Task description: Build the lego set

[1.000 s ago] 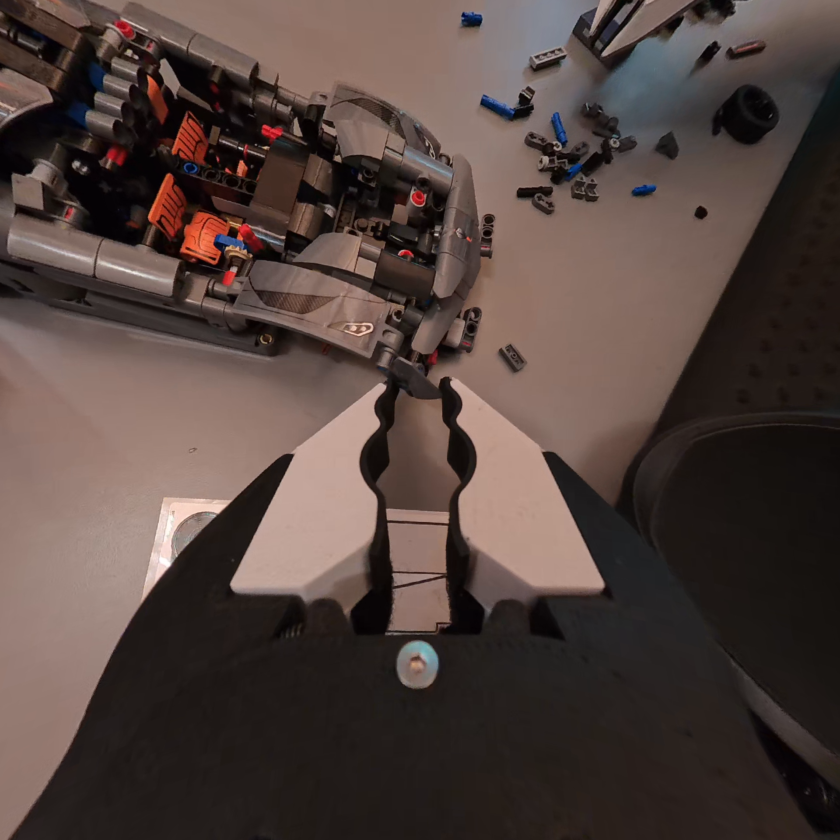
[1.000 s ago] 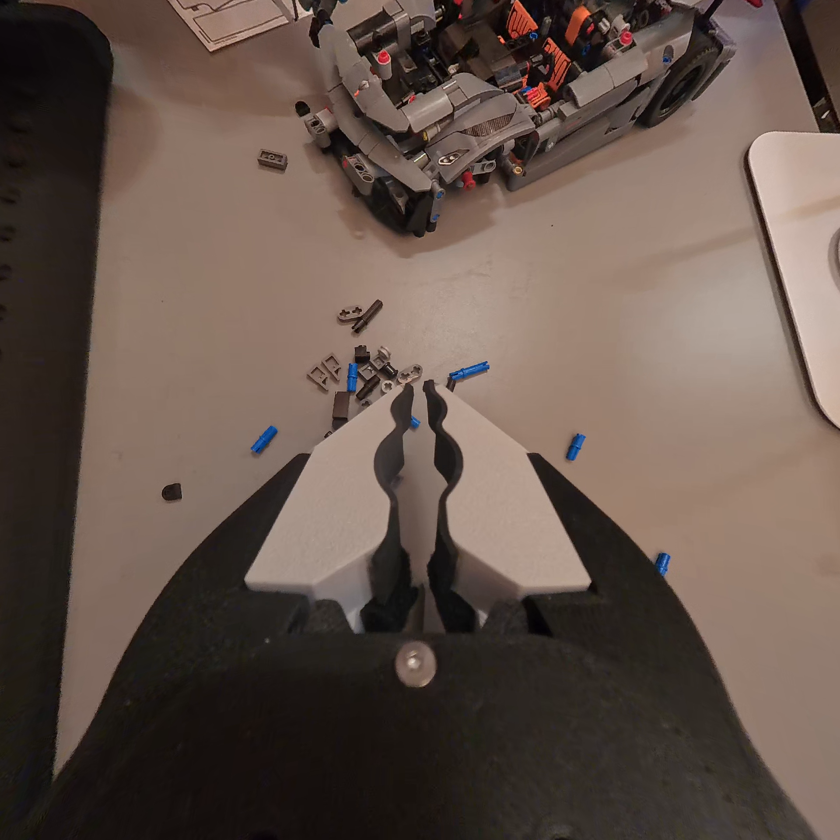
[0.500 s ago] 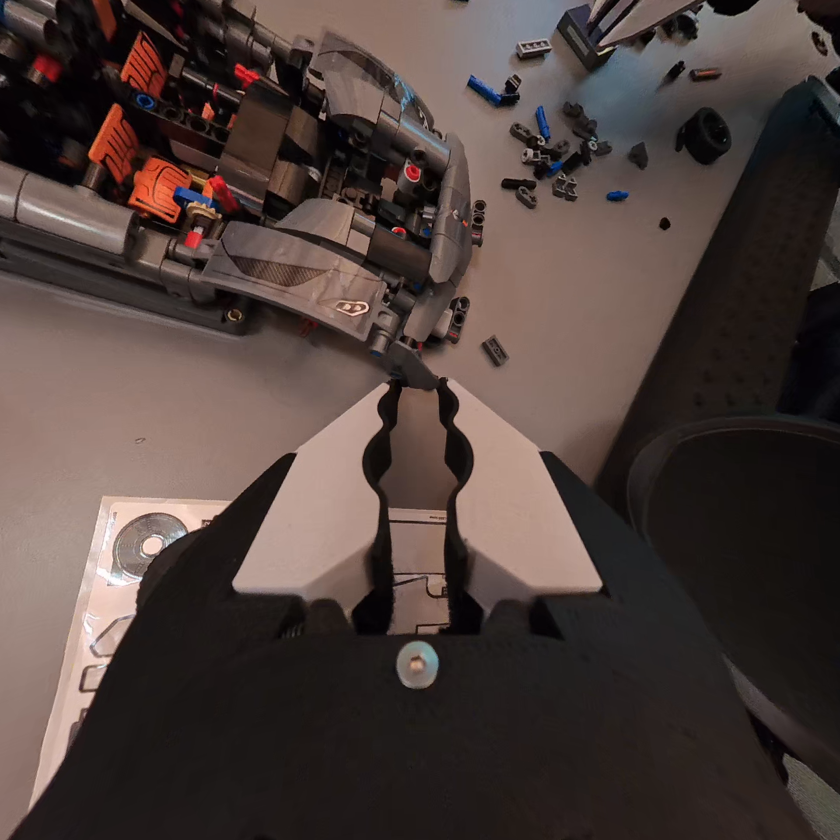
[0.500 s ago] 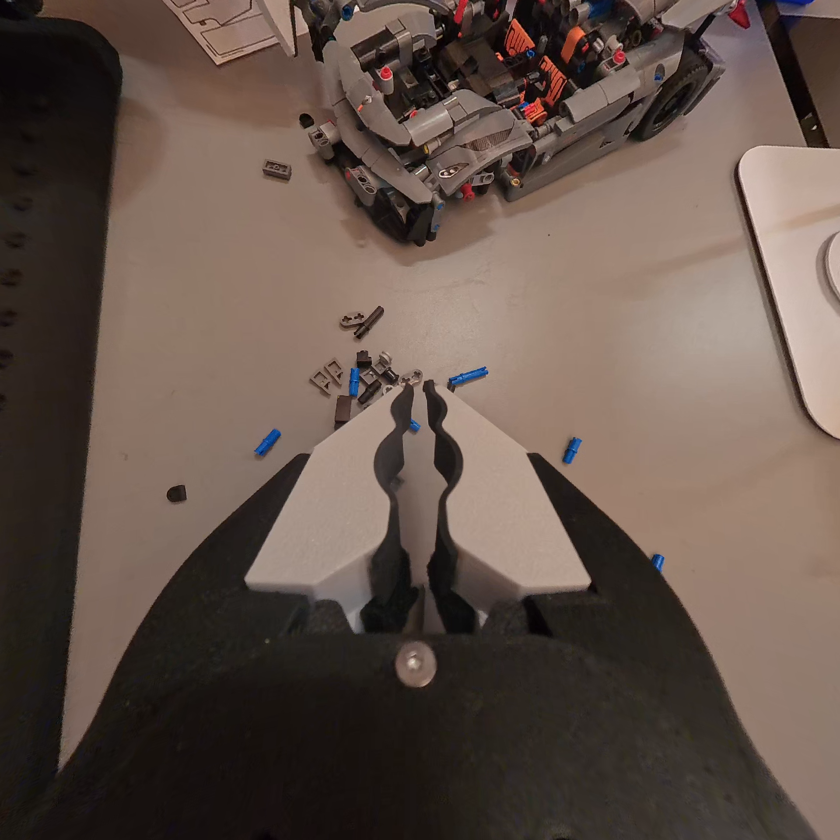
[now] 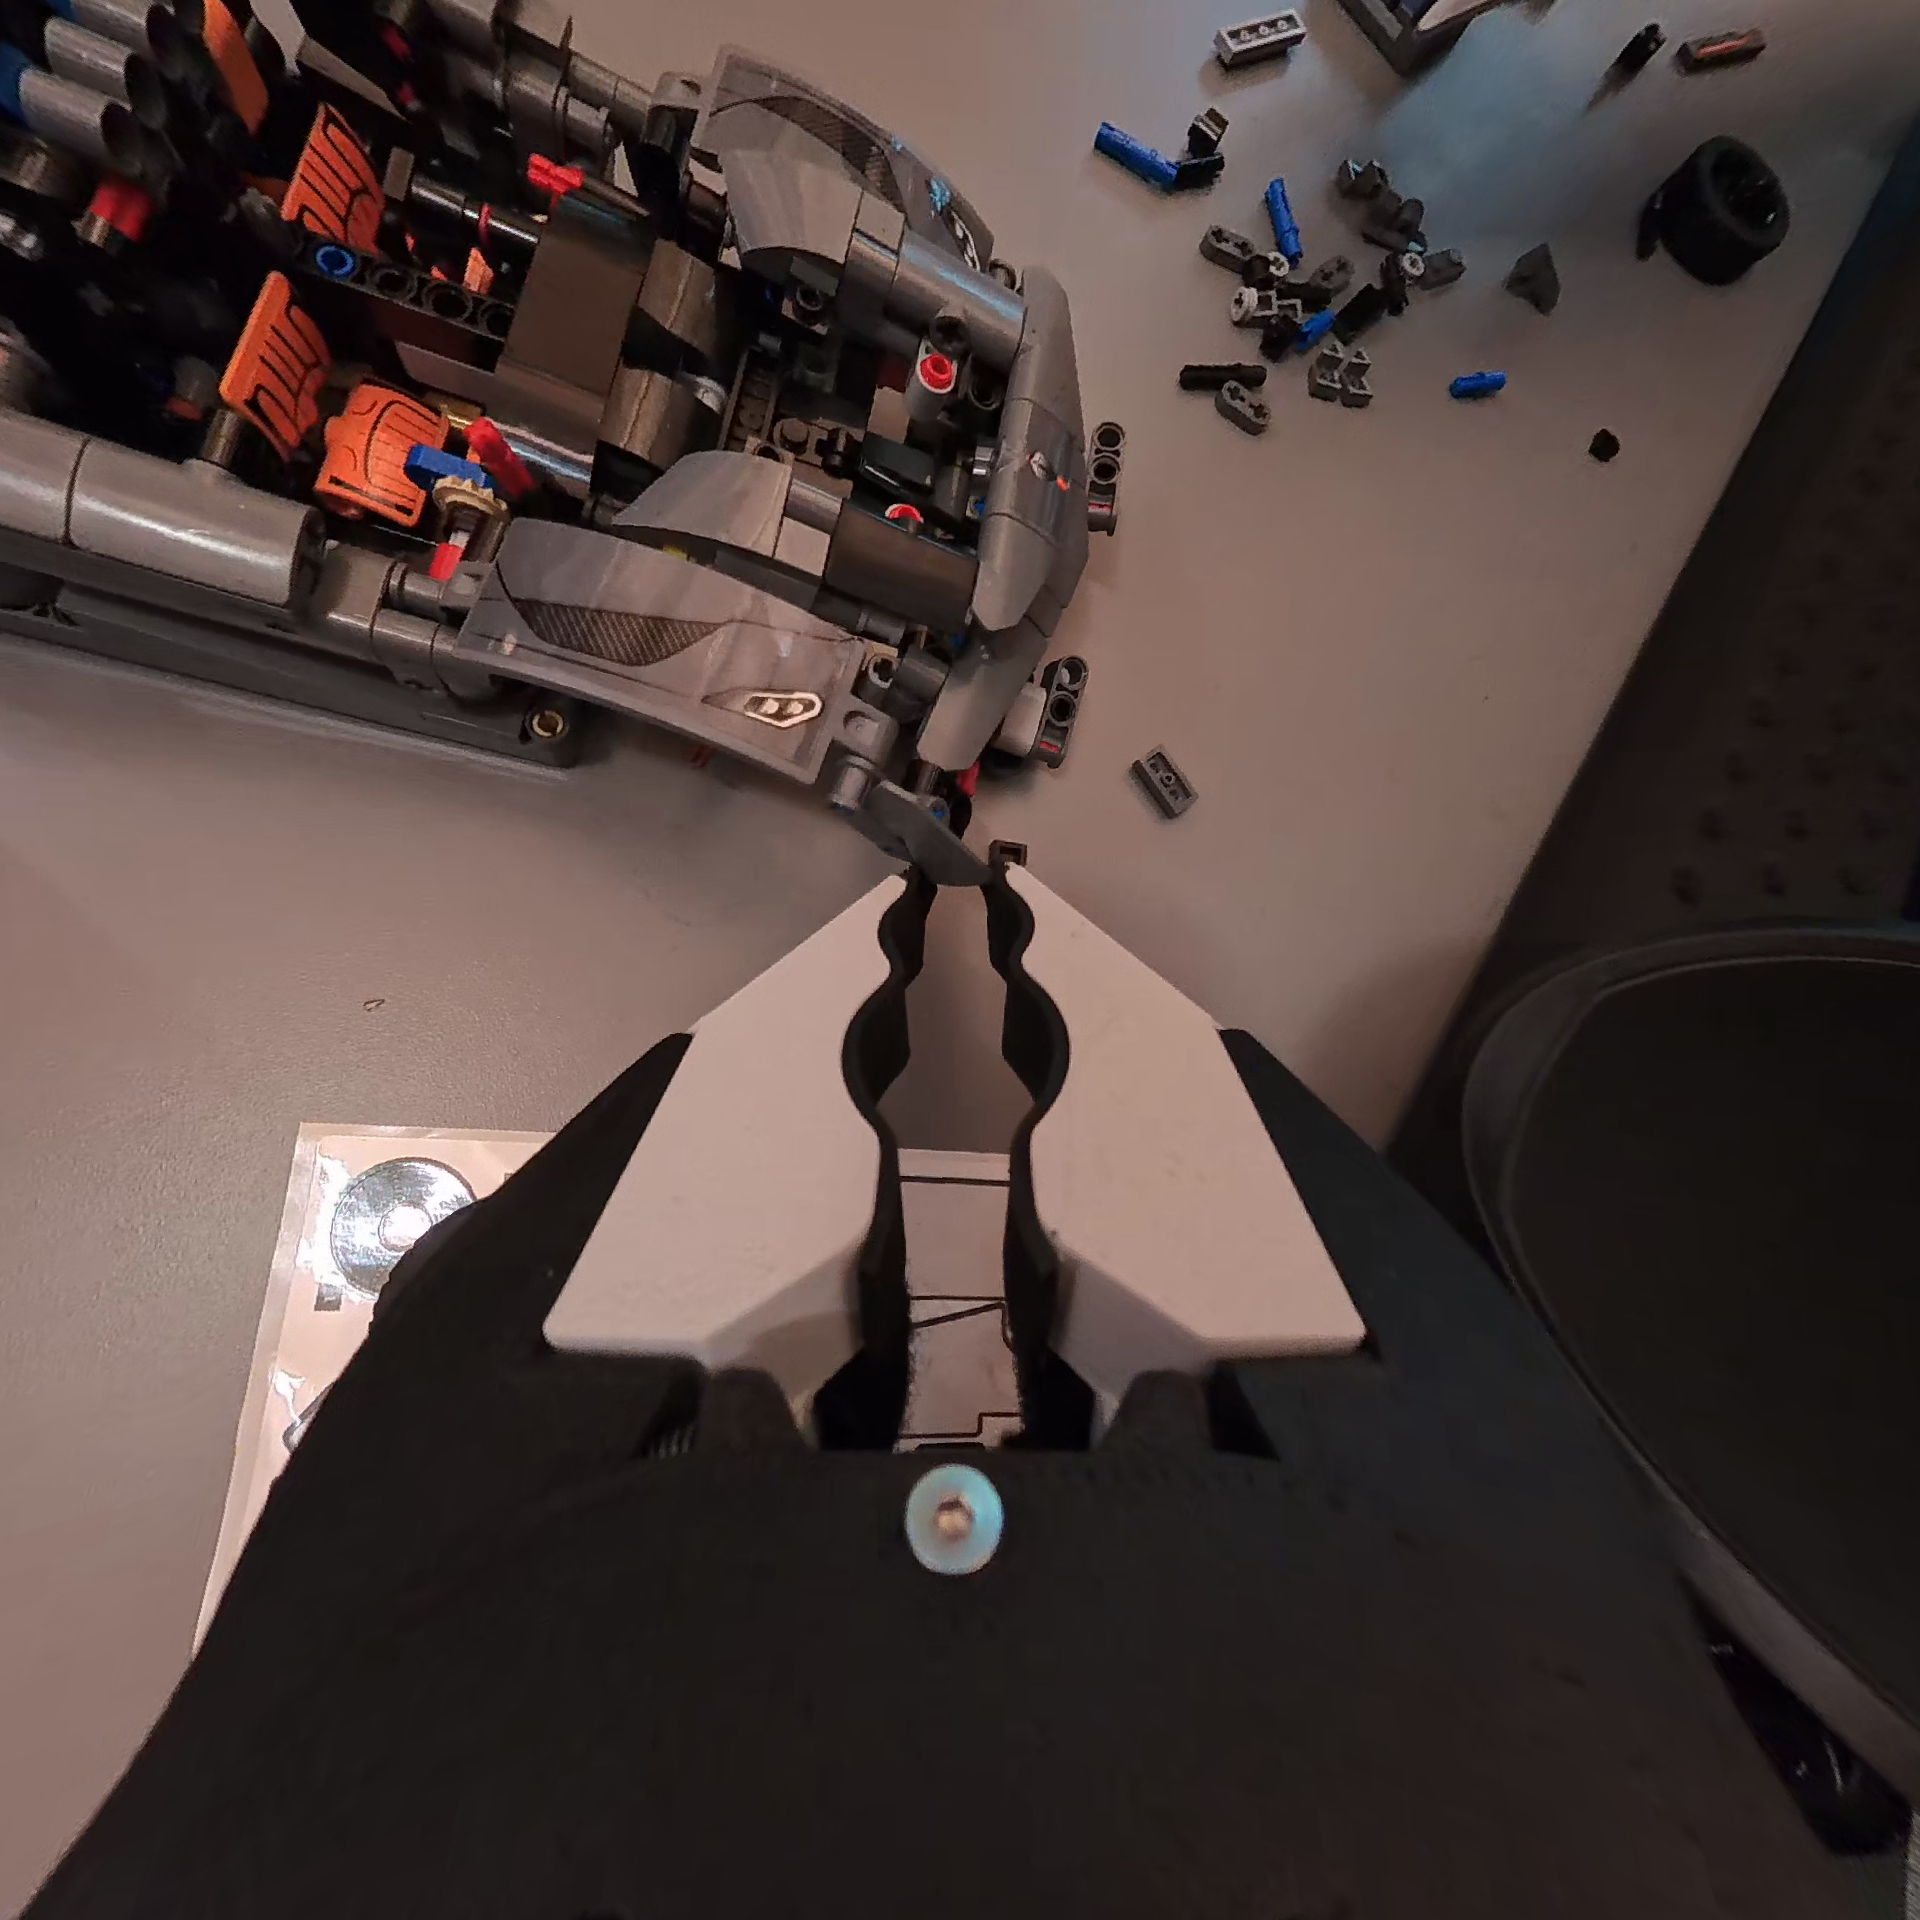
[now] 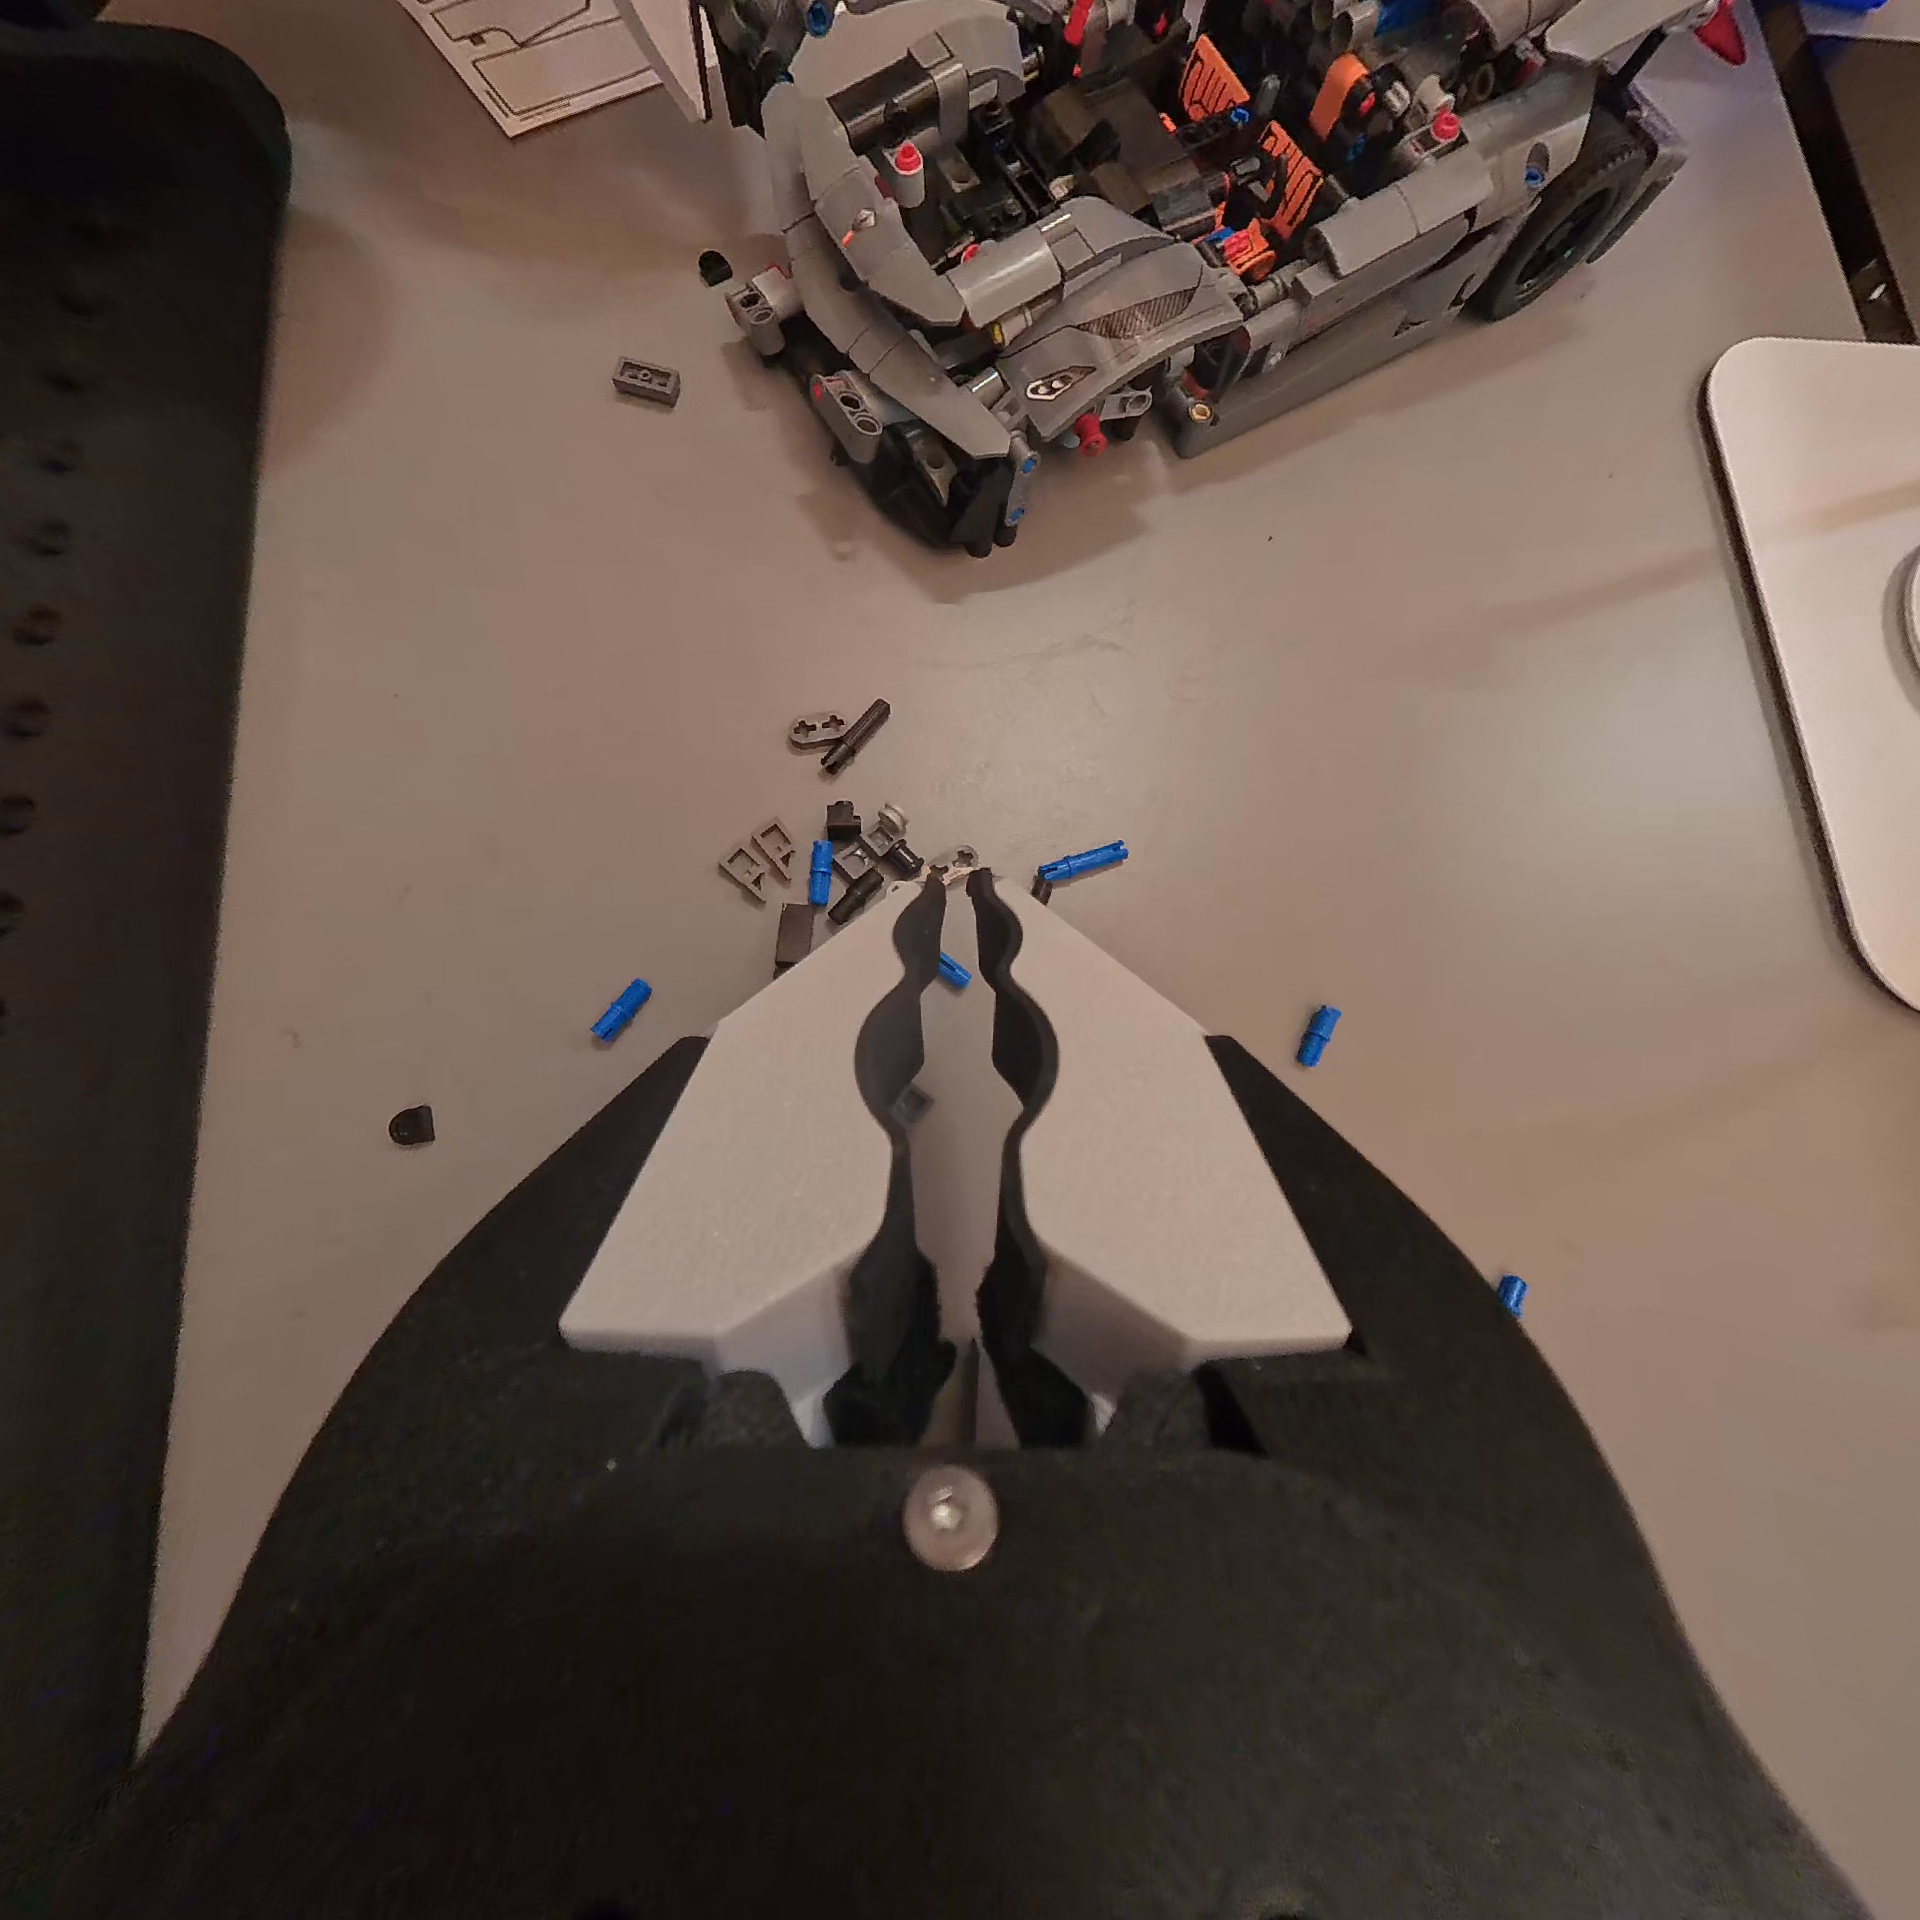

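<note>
Left wrist view: small grey wedge piece (image 5: 925, 831), pinched at the tips of the left gripper (image 5: 951, 883), sits just ahead of the fingers against the near front corner of the grey car model (image 5: 665, 436). Seating it likely calls for a square, gentle push, as the model could slide. Sticker sheet (image 5: 343, 1247) lies beneath the fingers. Right wrist view: right gripper (image 6: 954, 888), fingers nearly together and apparently empty, hovers over the loose pieces (image 6: 831, 862); a blue pin (image 6: 1083, 860) lies just right of the tips.
</note>
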Demonstrator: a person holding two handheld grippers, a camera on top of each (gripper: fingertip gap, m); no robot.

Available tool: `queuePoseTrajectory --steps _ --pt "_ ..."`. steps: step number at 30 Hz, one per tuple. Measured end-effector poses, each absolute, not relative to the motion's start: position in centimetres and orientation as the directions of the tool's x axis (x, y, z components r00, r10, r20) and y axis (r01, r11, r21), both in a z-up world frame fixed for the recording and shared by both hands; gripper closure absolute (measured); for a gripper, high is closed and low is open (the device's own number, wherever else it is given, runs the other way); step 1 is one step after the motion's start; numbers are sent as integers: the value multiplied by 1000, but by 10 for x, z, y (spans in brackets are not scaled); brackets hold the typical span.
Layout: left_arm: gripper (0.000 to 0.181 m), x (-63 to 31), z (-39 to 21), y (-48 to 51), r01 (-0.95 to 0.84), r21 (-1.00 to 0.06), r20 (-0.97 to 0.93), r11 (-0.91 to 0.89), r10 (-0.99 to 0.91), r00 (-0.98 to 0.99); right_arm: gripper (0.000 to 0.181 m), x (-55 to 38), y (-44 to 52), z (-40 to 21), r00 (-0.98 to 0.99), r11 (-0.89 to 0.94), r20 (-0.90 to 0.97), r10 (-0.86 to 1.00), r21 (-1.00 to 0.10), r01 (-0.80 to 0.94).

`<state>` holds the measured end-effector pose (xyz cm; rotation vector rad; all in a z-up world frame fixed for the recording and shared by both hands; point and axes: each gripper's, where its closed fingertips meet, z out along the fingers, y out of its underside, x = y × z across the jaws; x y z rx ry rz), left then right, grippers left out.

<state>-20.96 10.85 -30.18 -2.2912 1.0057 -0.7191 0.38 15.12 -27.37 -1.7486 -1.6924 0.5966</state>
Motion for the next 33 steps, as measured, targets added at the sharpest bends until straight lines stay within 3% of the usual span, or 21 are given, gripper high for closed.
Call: queuePoseTrajectory --steps 10,15,20,26,33 --pt "173 -210 -303 108 -543 -621 189 -566 -780 597 178 3 151 -274 70 24 103 992 -705 709" --pt "153 -204 -295 109 -441 -644 328 -625 -746 579 178 3 151 -274 69 24 103 992 -706 708" --pt "162 -204 -291 112 -395 -654 381 -644 -733 564 178 3 150 -275 67 25 103 992 -703 711" --pt "161 -200 -287 116 -287 -641 516 -712 -676 526 178 3 150 -276 64 26 102 993 -703 711" --pt "161 -191 -291 119 -306 -648 494 -698 -690 529 178 3 150 -276 65 24 101 993 -703 711"
